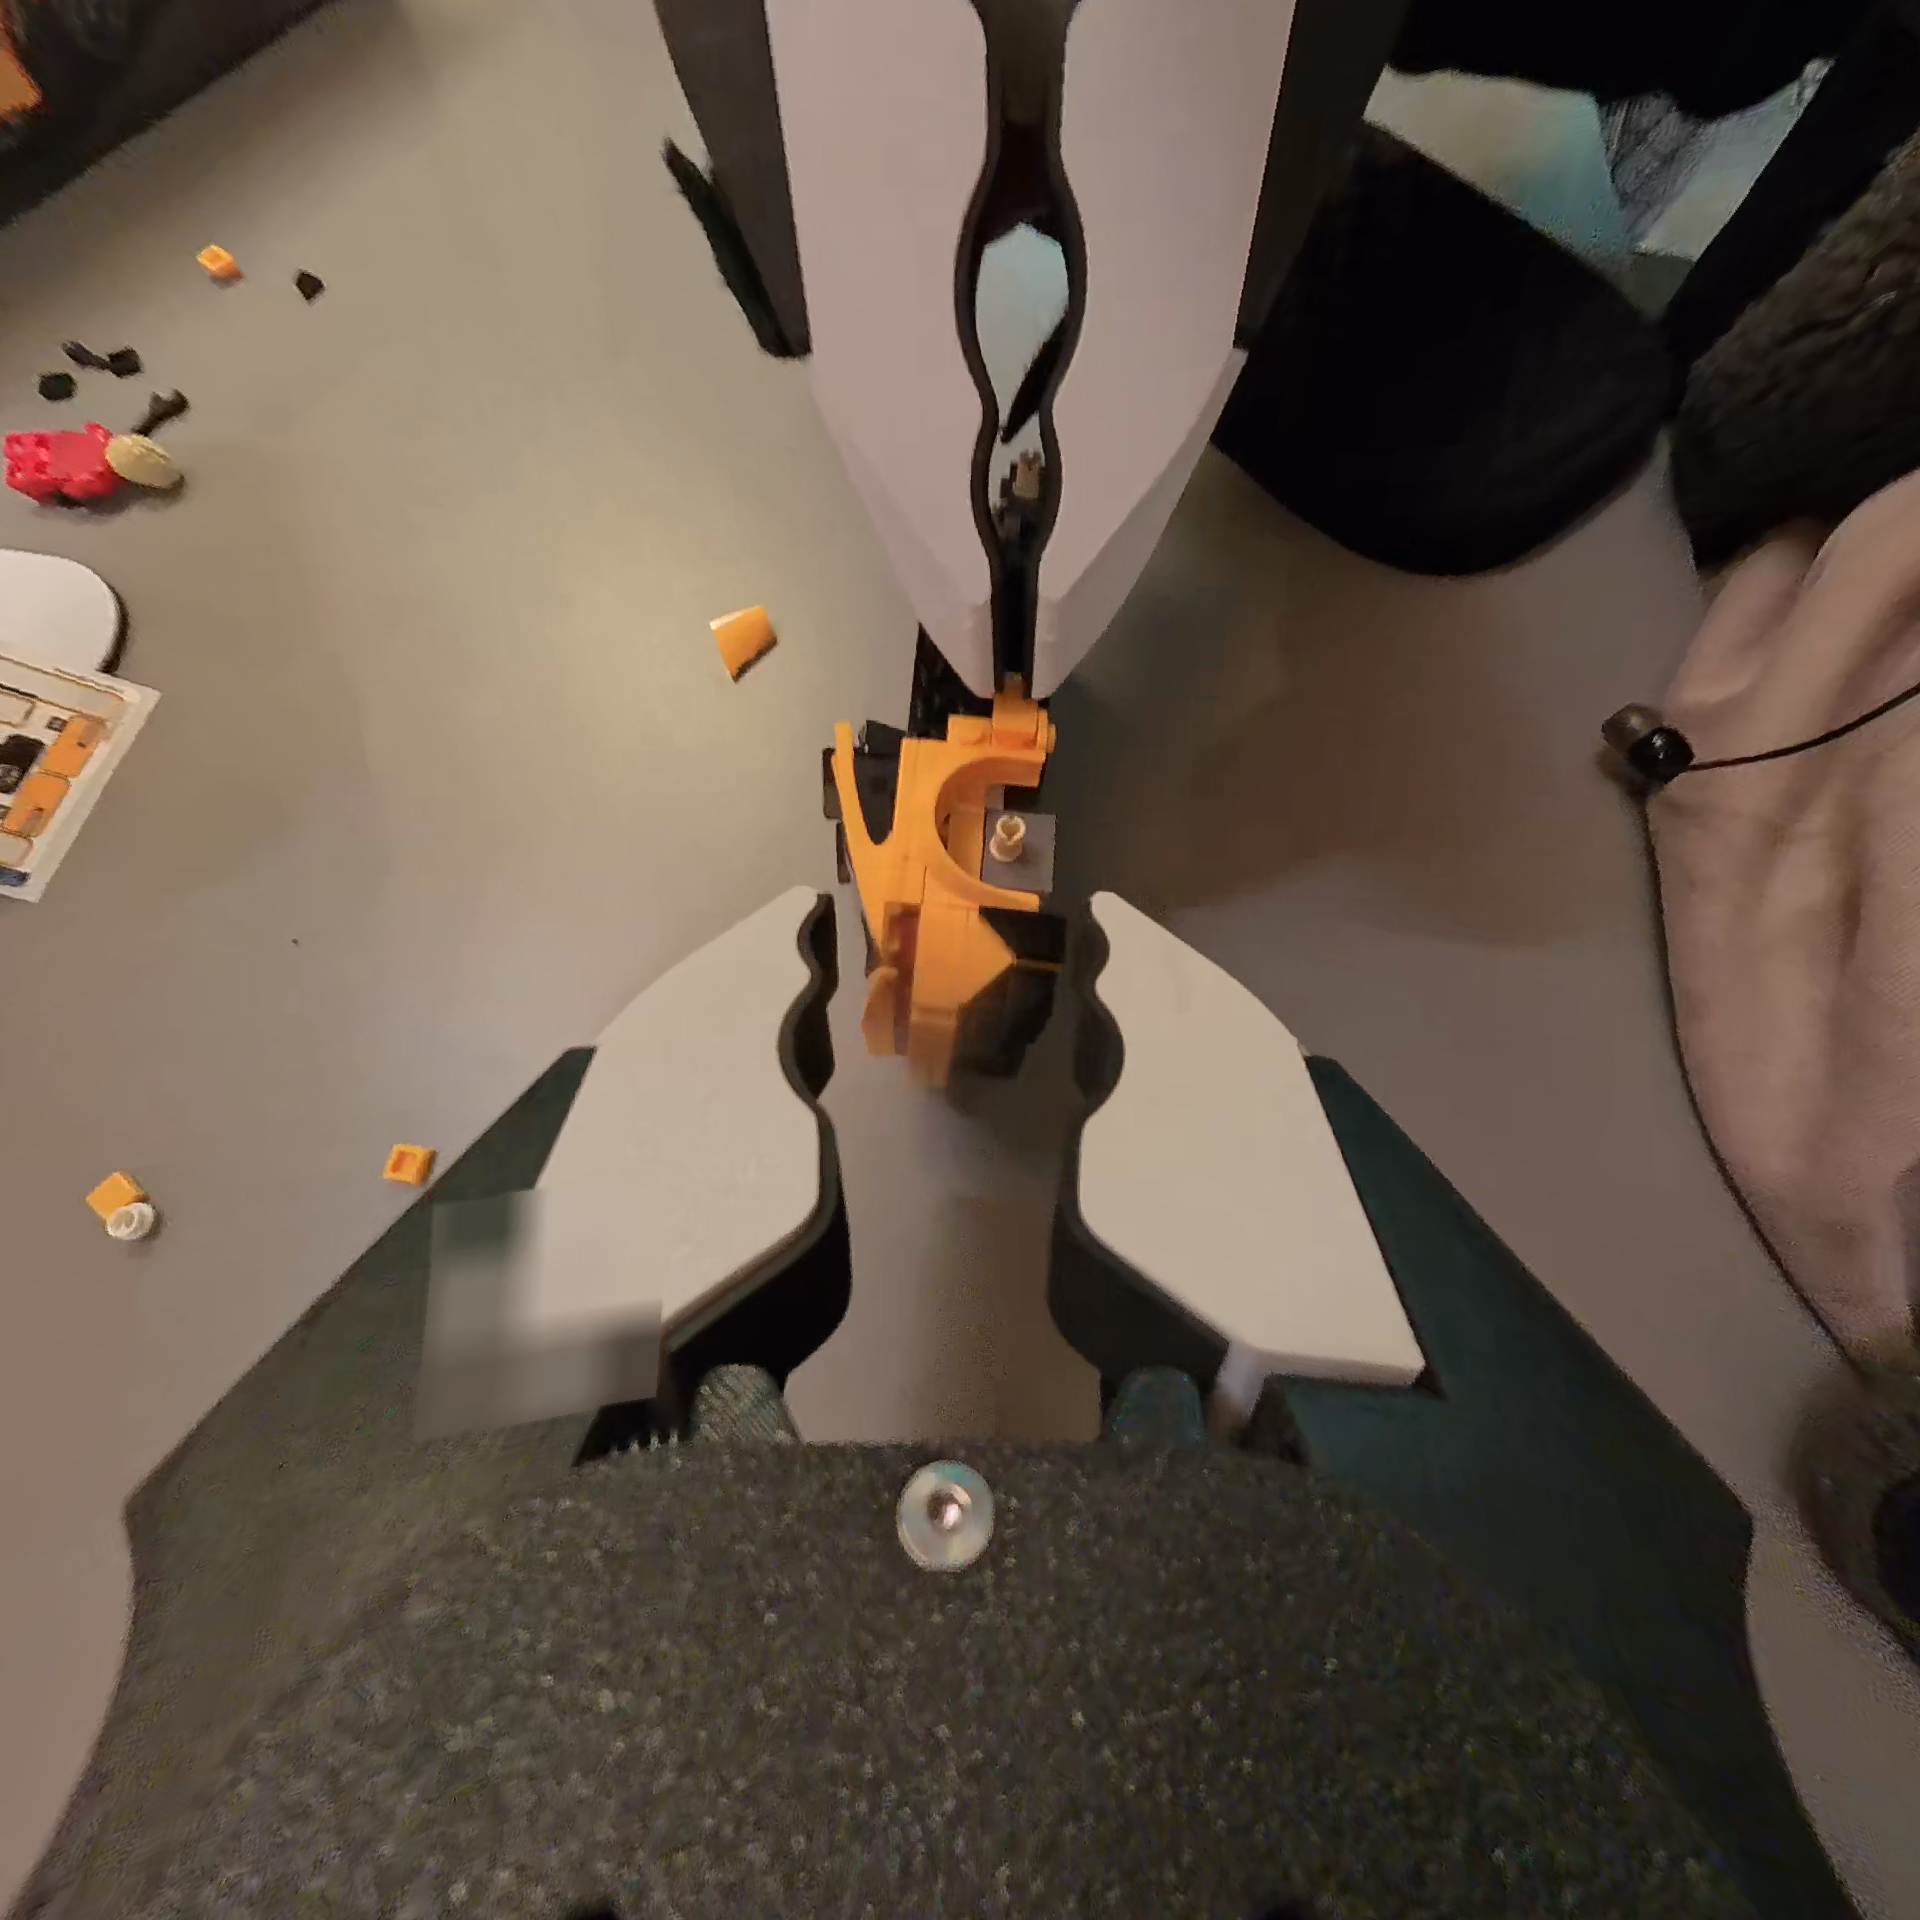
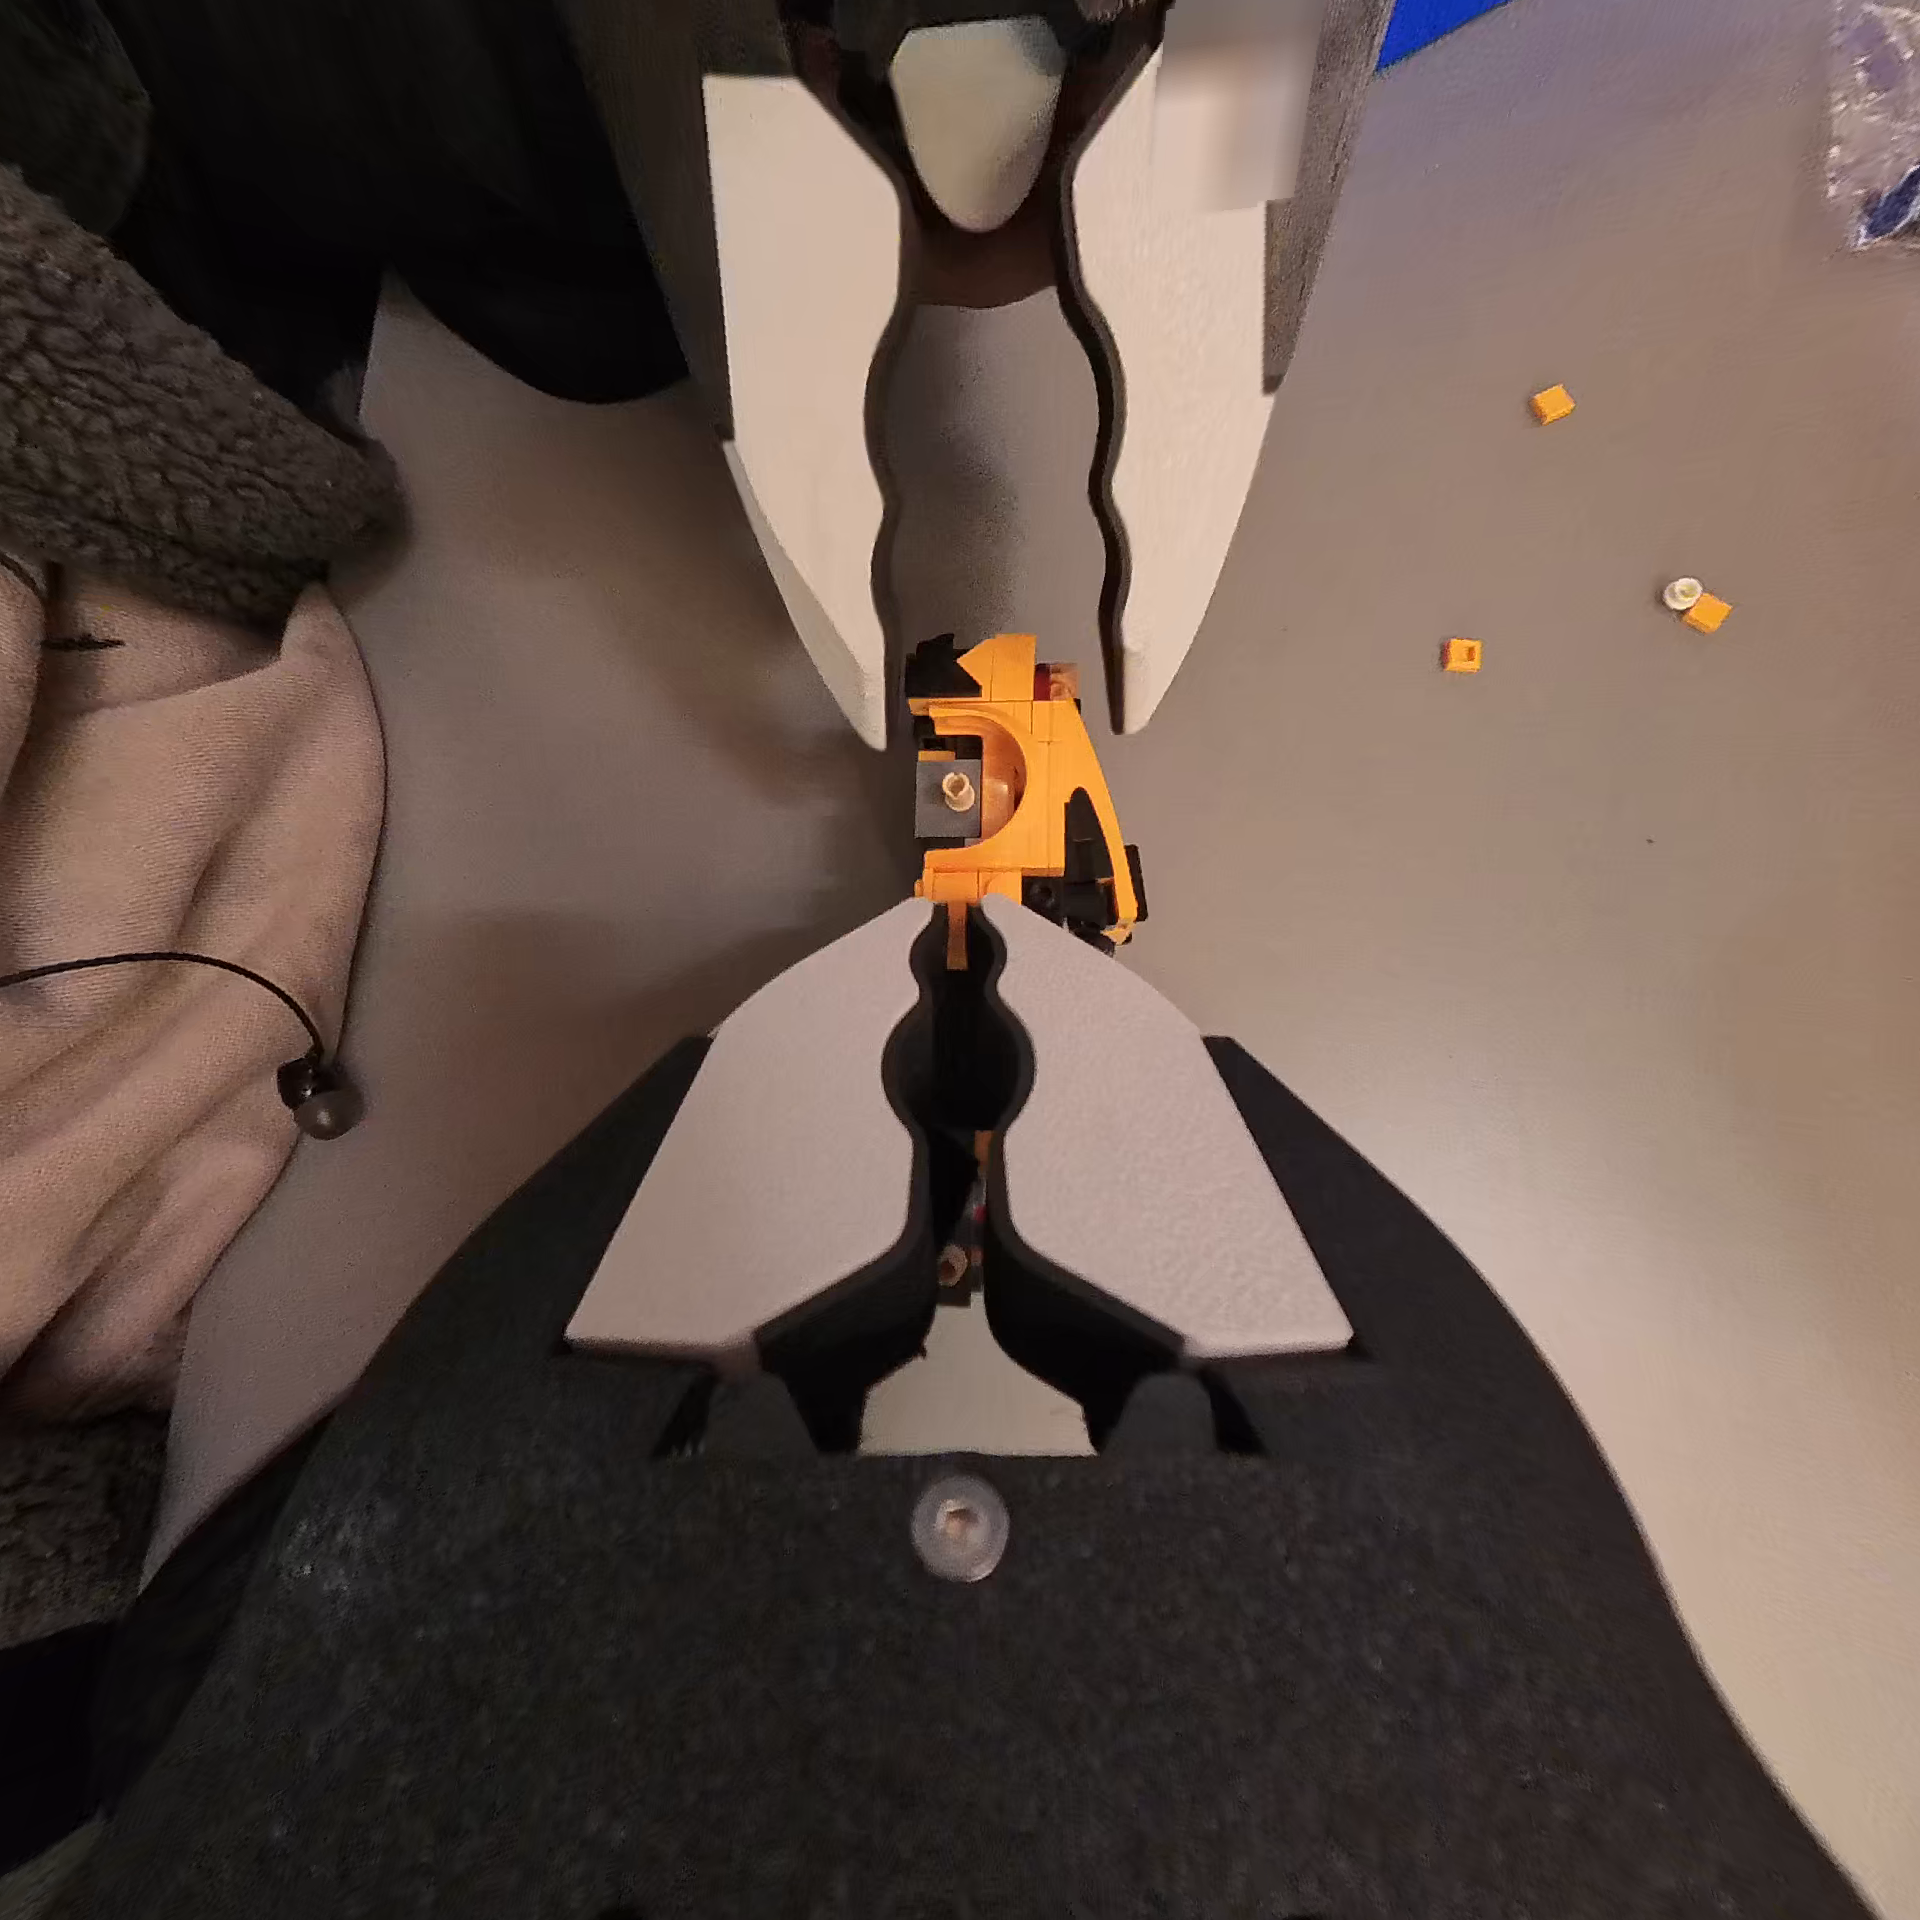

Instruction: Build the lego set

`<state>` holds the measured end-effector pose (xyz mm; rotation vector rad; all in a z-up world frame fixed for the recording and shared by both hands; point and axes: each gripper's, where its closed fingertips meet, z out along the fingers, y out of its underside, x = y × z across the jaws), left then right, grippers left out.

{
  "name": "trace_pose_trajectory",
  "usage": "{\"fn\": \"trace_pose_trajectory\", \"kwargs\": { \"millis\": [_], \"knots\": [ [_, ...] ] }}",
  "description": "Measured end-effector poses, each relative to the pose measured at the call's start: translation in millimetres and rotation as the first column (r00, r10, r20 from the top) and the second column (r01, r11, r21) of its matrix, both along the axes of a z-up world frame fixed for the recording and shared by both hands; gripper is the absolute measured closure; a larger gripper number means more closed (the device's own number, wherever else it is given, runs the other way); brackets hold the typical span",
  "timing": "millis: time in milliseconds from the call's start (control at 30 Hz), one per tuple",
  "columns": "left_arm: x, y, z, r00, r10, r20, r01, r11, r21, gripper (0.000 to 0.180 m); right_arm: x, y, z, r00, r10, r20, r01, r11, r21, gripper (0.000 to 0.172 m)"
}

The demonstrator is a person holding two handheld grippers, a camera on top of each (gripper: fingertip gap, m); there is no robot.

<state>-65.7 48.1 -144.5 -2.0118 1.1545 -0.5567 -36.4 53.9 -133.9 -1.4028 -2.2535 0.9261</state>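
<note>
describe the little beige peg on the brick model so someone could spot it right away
Find the orange and black brick model between the two claws on the grey table. Beside its orange arch sits a grey tile; the beige peg stands on it, the model's only pale piece.

Grey tabletop (image 1: pixel 468 831). Loose orange bricks scattered: sloped one (image 1: pixel 743 639) mid-left, small plates (image 1: pixel 408 1164) and (image 1: pixel 218 262), orange brick touching a white round stud (image 1: pixel 123 1210). Red brick cluster (image 1: pixel 57 465) with a tan round piece (image 1: pixel 145 462) at left edge, small black pieces (image 1: pixel 99 364) near it. Printed sheet (image 1: pixel 62 769) at left edge. Clear plastic bag (image 2: pixel 1875 145) in the far corner. Black cord with bead (image 1: pixel 1647 746) on beige fabric (image 1: pixel 1787 831).
</note>
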Motion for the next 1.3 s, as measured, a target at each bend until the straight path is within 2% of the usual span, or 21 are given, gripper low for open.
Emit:
{"fn": "trace_pose_trajectory", "kwargs": {
  "millis": [267, 533, 833, 1167, 1300],
  "knots": [
    [2.8, 1.4, -10.1, 1.0, -0.001, -0.026, 0.001, 1.0, -0.006, 0.143, -2.1, -0.2, -1.2, 0.998, 0.034, 0.055, -0.034, 0.999, 0.002, 0.169],
    [3.1, 1.1, -10.5, 0.999, 0.007, -0.035, -0.007, 1.0, -0.01, 0.144, -1.0, -1.0, -2.8, 0.978, 0.097, 0.185, -0.094, 0.995, -0.024, 0.169],
    [3.6, 1.1, -10.6, 0.999, 0.026, -0.036, -0.027, 0.999, -0.023, 0.144, 0.2, -1.0, -4.6, 0.94, 0.099, 0.327, -0.116, 0.993, 0.031, 0.17],
    [3.9, 1.6, -10.7, 0.998, 0.05, -0.037, -0.052, 0.998, -0.035, 0.144, 0.6, -0.4, -6.0, 0.936, 0.032, 0.352, -0.069, 0.993, 0.094, 0.17],
    [3.5, 2.8, -10.2, 0.999, 0.05, -0.013, -0.05, 0.998, -0.033, 0.144, -1.4, 1.1, -5.1, 0.952, -0.009, 0.307, -0.014, 0.997, 0.072, 0.171]
  ]
}}
